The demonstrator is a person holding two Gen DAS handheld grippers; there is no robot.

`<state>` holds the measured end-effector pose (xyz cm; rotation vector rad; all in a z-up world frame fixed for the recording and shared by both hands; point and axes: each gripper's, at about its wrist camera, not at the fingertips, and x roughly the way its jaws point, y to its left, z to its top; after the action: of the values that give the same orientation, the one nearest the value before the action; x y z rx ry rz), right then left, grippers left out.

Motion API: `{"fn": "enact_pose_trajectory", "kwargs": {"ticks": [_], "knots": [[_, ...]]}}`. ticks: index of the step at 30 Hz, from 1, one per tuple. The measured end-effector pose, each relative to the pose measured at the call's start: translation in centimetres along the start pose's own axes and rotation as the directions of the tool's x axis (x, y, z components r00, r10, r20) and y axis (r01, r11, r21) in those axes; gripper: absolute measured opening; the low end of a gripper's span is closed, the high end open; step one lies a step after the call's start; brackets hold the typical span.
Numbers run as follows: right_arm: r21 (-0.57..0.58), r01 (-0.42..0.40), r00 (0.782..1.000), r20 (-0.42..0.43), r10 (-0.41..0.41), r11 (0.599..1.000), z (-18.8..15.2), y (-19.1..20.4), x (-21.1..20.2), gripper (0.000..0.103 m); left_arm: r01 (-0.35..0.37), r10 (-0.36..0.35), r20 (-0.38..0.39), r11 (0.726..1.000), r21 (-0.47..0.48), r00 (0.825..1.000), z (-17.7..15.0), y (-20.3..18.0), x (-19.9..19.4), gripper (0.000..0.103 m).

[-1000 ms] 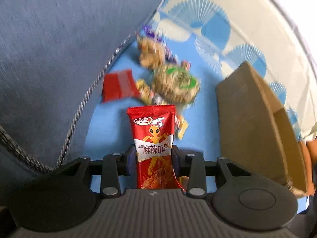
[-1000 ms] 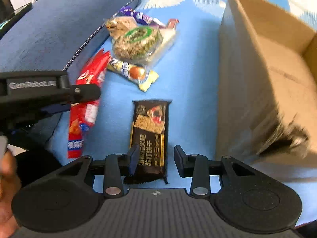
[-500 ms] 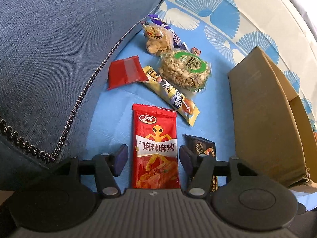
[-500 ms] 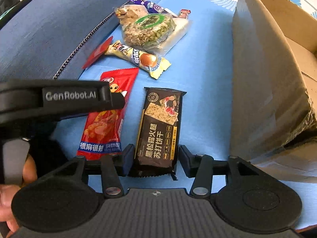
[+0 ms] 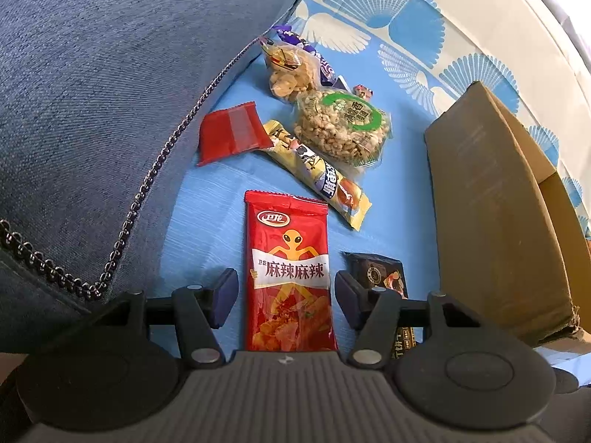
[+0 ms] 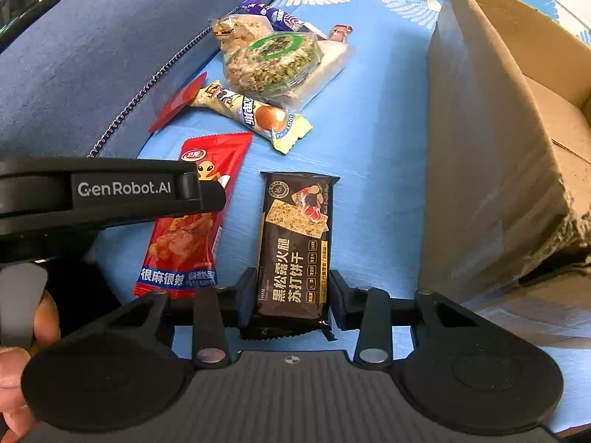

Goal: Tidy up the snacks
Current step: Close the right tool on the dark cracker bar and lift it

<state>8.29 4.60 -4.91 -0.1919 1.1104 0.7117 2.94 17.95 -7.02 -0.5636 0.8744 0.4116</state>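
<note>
Two snack packets lie flat on a blue cloth (image 5: 207,192): the red packet (image 5: 290,277) between the left gripper's (image 5: 282,295) parted jaws, untouched; the dark cracker packet (image 6: 295,254) in the right gripper (image 6: 291,297), whose jaws have just closed against its edges. A cardboard box (image 6: 491,155) stands beside, a blue cushion (image 5: 110,92) opposite.

The left gripper (image 5: 282,293) has let go of the red alien-print snack packet (image 5: 290,273), now lying flat on the blue cloth, while the right gripper (image 6: 291,297) has just closed onto the dark brown cracker packet (image 6: 295,247).
</note>
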Motion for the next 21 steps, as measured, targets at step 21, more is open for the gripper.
{"fn": "enact_pose_trajectory", "kwargs": {"ticks": [21], "knots": [[0.015, -0.032, 0.997, 0.066, 0.031, 0.999, -0.1, -0.5, -2.7, 0.041, -0.058, 0.058, 0.007, 0.994, 0.091, 0.998, -0.5, -1.2, 0.4, 0.057]]}}
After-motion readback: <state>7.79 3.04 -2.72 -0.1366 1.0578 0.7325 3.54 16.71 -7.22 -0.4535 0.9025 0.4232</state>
